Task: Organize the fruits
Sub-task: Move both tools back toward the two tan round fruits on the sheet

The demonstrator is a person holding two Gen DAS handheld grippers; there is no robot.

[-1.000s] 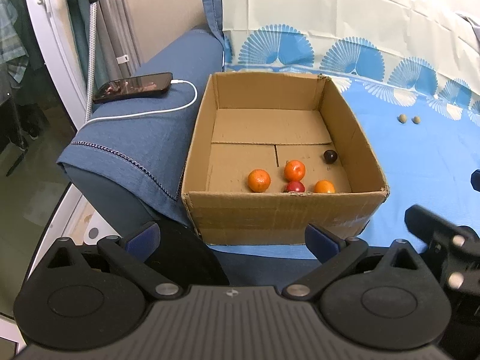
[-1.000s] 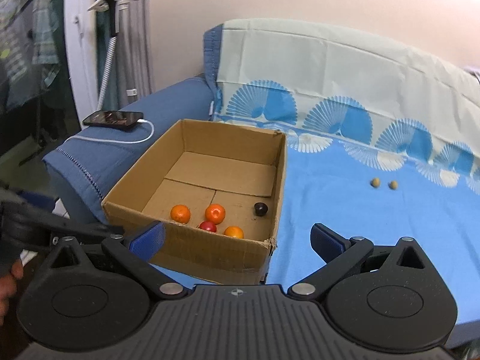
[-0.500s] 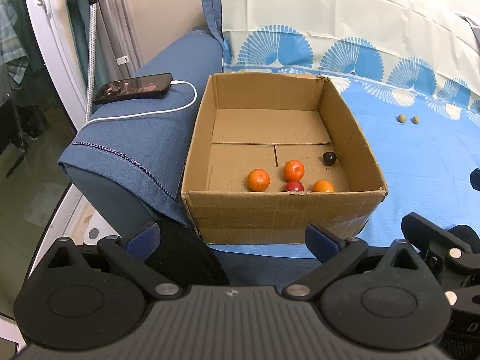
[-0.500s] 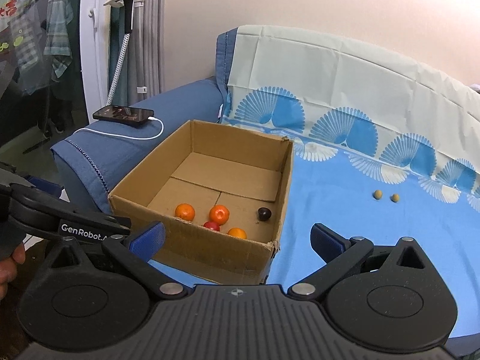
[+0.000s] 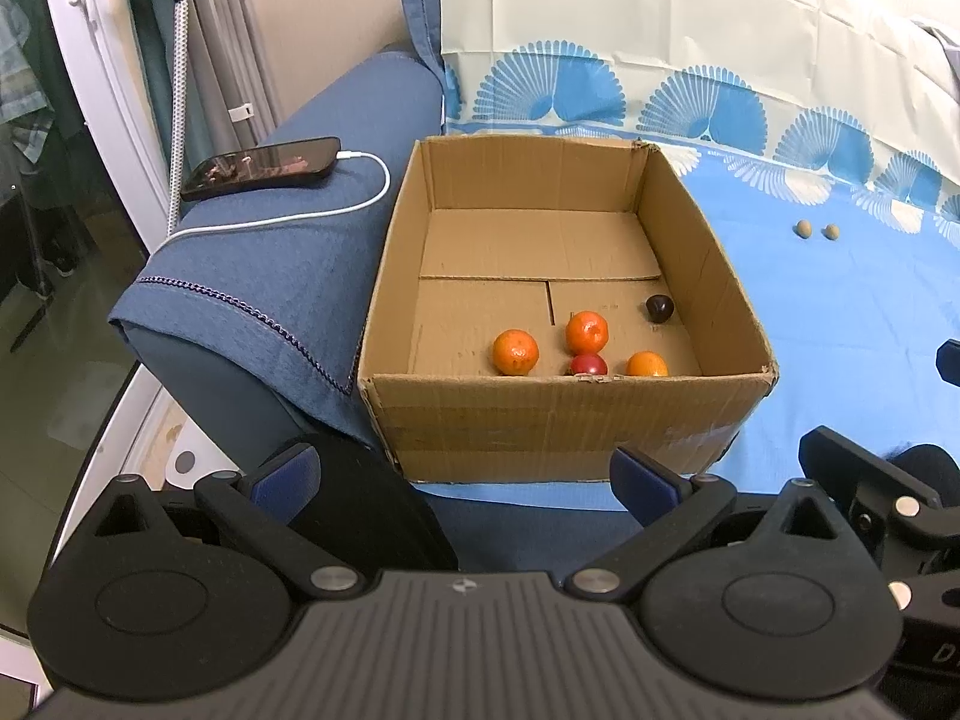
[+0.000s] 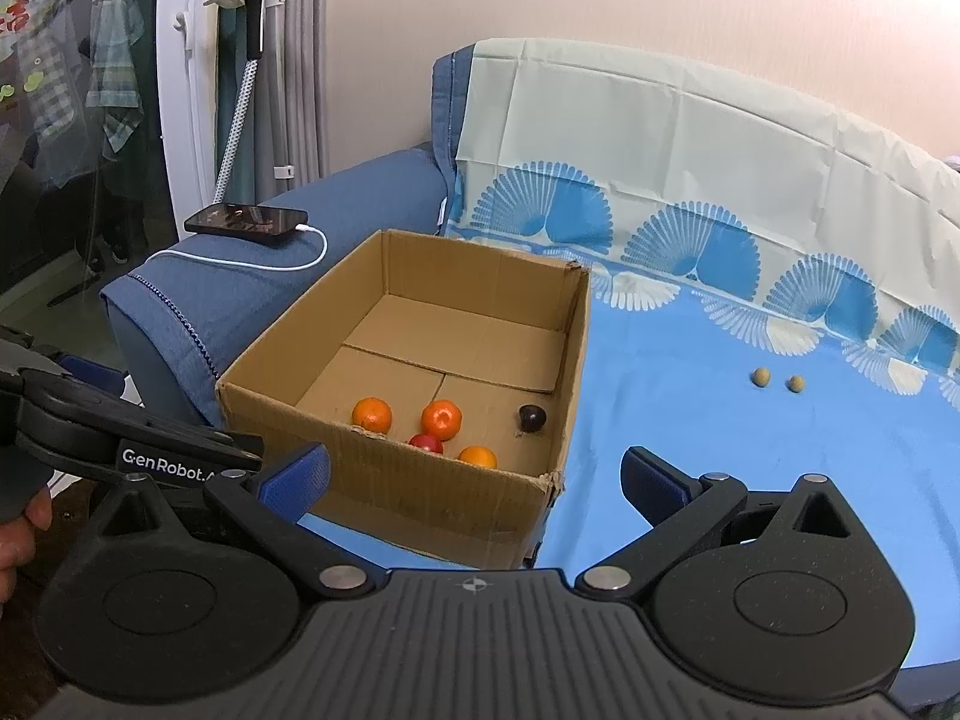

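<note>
Beyond both gaping tools [image 5: 462,474], boxed fruits [image 5: 585,333]

The open brown cardboard box's [image 5: 564,420] near wall hides the lower parts of the small red fruit [image 5: 588,365] and the orange beside it [image 5: 647,363]. Two tiny tan round items [image 6: 779,380] far ahead-right are too small to identify.

The only clear lettering is "GenRobot." in white on the black body of the left gripper [image 6: 282,474], seen from the right wrist camera. Red characters on a poster [image 6: 15,21] behind the glass at far left are too cropped to read properly.
</note>
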